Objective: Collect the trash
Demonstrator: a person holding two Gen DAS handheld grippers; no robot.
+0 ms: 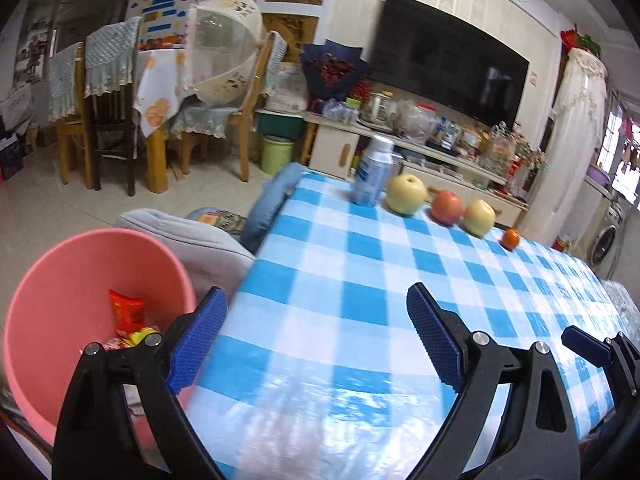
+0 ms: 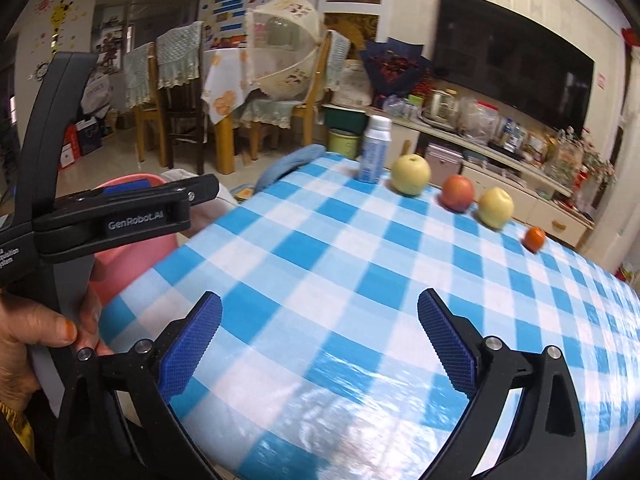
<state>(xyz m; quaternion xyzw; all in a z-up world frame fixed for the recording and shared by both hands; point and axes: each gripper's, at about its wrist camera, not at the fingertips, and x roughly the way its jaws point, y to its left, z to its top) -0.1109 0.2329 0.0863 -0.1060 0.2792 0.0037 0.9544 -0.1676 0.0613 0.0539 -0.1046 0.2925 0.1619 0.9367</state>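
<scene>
Tongs first: the left gripper [image 1: 316,332] and right gripper [image 2: 320,338] both gape wide with nothing between their blue pads, over the checked tablecloth [image 1: 360,280]. Trash wrappers [image 1: 128,320] lie in the pink bin [image 1: 60,300], partly hidden by the left arm. Beyond stand a blurred bottle [image 2: 375,150] and fruit [image 2: 411,175].
</scene>
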